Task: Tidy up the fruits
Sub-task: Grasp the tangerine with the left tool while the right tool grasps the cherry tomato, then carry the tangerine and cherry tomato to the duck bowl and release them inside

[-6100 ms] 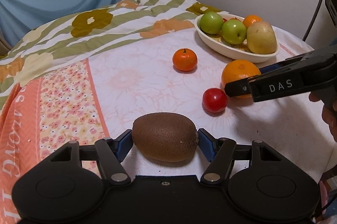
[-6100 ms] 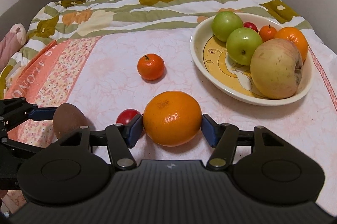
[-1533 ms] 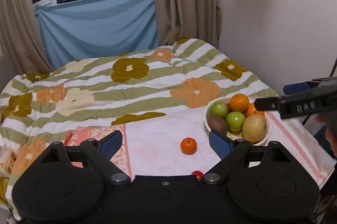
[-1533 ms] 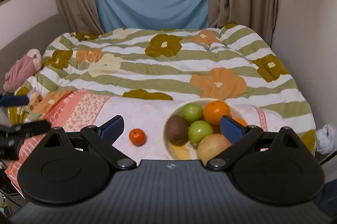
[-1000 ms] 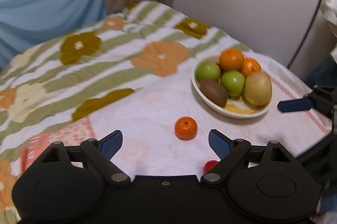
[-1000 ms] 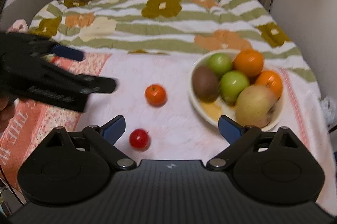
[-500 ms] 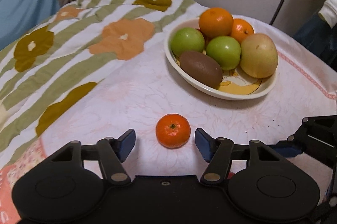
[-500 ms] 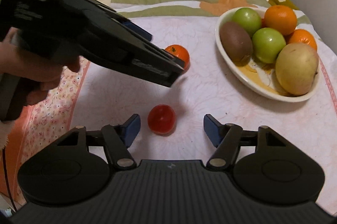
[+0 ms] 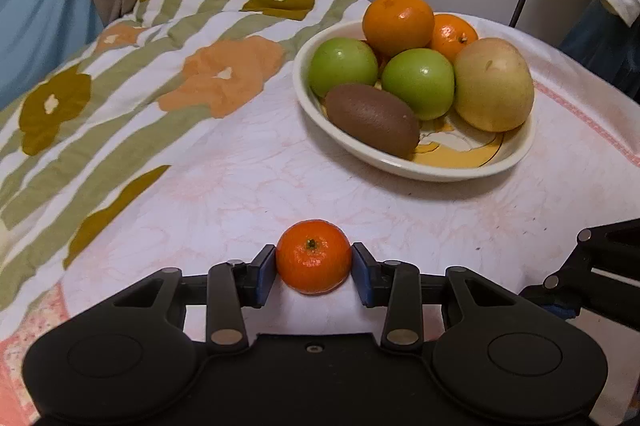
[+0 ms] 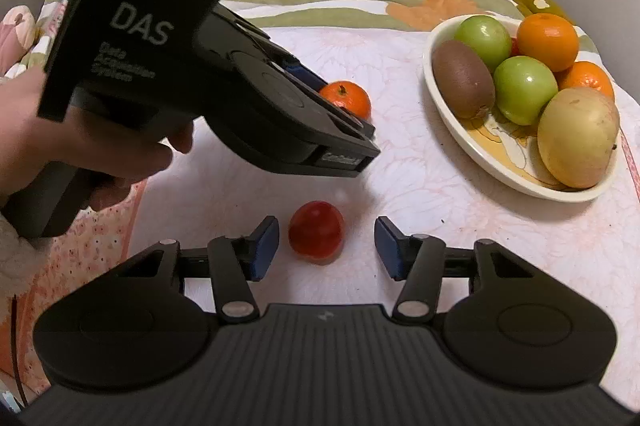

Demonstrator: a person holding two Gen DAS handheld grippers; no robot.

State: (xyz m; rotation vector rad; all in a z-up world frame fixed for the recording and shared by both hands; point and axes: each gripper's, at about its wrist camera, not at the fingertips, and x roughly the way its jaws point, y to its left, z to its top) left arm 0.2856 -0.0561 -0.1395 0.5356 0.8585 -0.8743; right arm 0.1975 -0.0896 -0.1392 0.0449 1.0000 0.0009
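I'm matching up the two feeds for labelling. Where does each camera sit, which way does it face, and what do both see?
Left wrist: rides the left gripper, low over the cloth, facing the bowl; its jaws are shut on the mandarin.
Right wrist: rides the right gripper, looking across the red fruit between open jaws; the left hand shows.
Shared: mandarin, bowl, kiwi.

Left gripper [image 9: 313, 269] now clamped on mandarin [image 9: 313, 256]; right gripper [image 10: 326, 242] narrowed around tomato [image 10: 317, 231].
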